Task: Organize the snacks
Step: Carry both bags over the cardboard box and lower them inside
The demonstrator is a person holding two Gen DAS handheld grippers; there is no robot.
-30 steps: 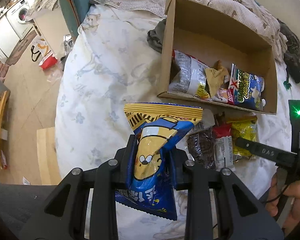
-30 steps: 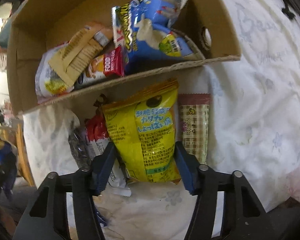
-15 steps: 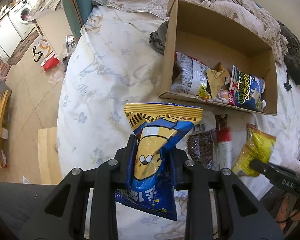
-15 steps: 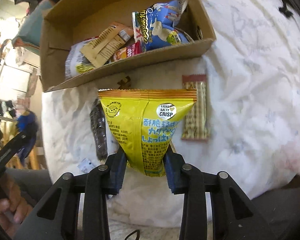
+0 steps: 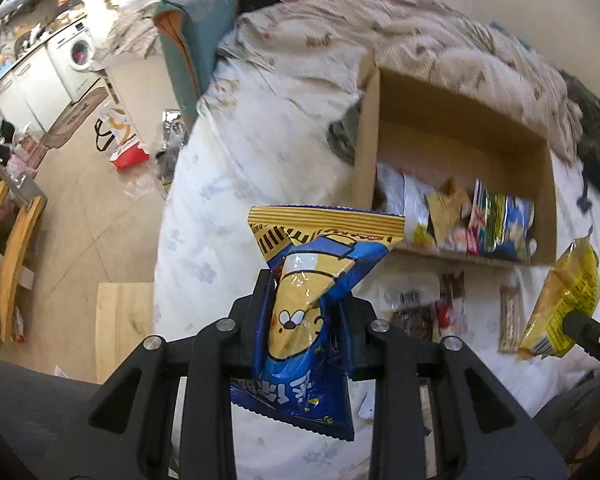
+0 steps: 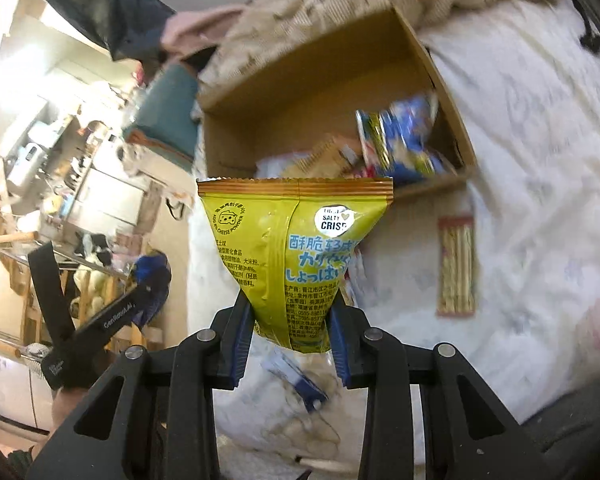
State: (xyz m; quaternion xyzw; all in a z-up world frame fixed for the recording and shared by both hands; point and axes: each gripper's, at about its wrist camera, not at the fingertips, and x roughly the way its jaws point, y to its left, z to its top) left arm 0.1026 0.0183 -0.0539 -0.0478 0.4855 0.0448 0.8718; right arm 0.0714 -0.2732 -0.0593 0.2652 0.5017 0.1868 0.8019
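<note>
left gripper (image 5: 306, 300): i've got it clenched on the blue snack bag (image 5: 300, 320)
right gripper (image 6: 291, 330): clamped on the yellow crisp bag (image 6: 295, 248), near cardboard box (image 6: 235, 148)

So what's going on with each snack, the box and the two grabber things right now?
left gripper: shut on the blue bag
blue bag: pinched, lifted off the bed
right gripper: shut on the yellow bag
yellow bag: pinched, held up in the air
cardboard box: open, part full of snacks
striped packet: lying flat on the bed, untouched
</note>
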